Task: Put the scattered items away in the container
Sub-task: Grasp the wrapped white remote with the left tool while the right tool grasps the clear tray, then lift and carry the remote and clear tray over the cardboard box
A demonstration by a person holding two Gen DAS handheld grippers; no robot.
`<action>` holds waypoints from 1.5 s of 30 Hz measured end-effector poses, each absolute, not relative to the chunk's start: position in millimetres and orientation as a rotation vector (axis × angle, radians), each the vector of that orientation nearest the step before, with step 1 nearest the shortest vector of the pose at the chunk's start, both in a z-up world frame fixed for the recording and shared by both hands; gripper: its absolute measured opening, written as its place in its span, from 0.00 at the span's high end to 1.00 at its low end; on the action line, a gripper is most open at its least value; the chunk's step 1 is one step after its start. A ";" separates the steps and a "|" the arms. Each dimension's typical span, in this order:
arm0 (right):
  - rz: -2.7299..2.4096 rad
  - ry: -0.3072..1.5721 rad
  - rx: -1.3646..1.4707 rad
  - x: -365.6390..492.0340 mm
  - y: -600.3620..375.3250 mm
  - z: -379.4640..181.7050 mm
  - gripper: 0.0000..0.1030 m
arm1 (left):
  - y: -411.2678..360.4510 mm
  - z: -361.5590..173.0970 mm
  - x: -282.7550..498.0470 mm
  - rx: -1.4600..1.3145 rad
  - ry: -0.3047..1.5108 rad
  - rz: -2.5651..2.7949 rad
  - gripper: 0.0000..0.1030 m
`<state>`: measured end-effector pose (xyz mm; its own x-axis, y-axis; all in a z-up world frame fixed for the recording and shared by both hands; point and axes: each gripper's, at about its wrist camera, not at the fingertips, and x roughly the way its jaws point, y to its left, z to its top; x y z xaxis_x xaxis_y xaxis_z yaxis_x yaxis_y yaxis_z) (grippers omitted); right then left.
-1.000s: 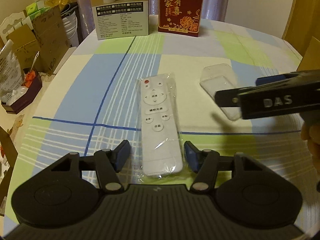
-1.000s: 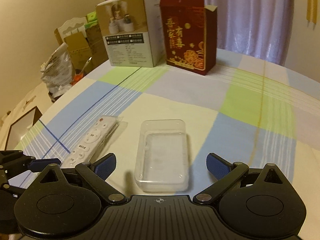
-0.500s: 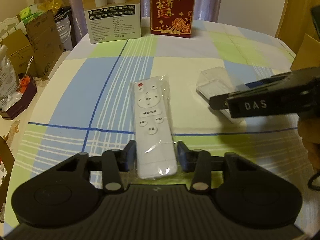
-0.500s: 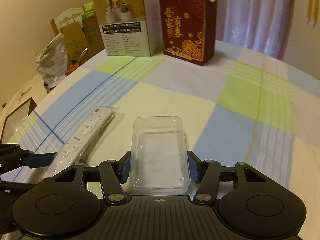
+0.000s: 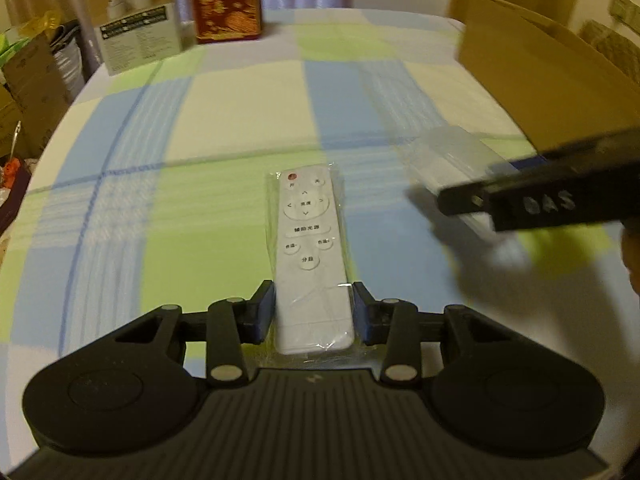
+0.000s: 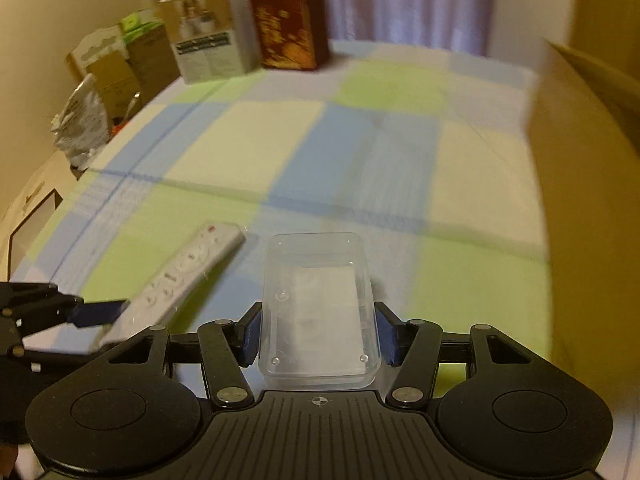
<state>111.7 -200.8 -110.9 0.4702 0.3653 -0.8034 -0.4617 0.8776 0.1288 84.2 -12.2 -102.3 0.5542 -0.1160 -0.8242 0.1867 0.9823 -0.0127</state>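
A white remote control (image 5: 310, 256) in a clear plastic sleeve sticks forward from my left gripper (image 5: 314, 312), whose jaws are shut on its near end. It is held above the checked tablecloth. My right gripper (image 6: 318, 332) is shut on a clear plastic box (image 6: 318, 304), also lifted. In the right wrist view the remote control (image 6: 184, 276) and the left gripper's blue pad (image 6: 100, 312) show at lower left. The clear box (image 5: 452, 160) appears blurred in the left wrist view, behind the right gripper's black finger (image 5: 540, 204). A brown cardboard box (image 6: 588, 184) stands at the right.
A white product box (image 5: 136, 36) and a red printed box (image 5: 226, 0) stand at the table's far edge. Cardboard boxes and bags (image 6: 104, 92) crowd the floor left of the table. The checked tablecloth (image 6: 360, 152) covers the table. The cardboard box (image 5: 548, 68) rises at right.
Both grippers went from open to shut, the left on the remote, the right on the clear box. Both have since lifted and swung right, bringing the brown cardboard box into view.
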 end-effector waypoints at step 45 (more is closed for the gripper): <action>0.376 0.921 -0.077 31.4 -275.0 -131.9 0.18 | -40.8 -112.6 31.1 0.097 0.983 -0.179 0.67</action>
<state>31.4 -275.0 -131.9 0.5447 0.2838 -0.7892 -0.3488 0.9324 0.0946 31.1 -40.8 -112.6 0.5416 -0.1068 -0.8338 0.1942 0.9810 0.0005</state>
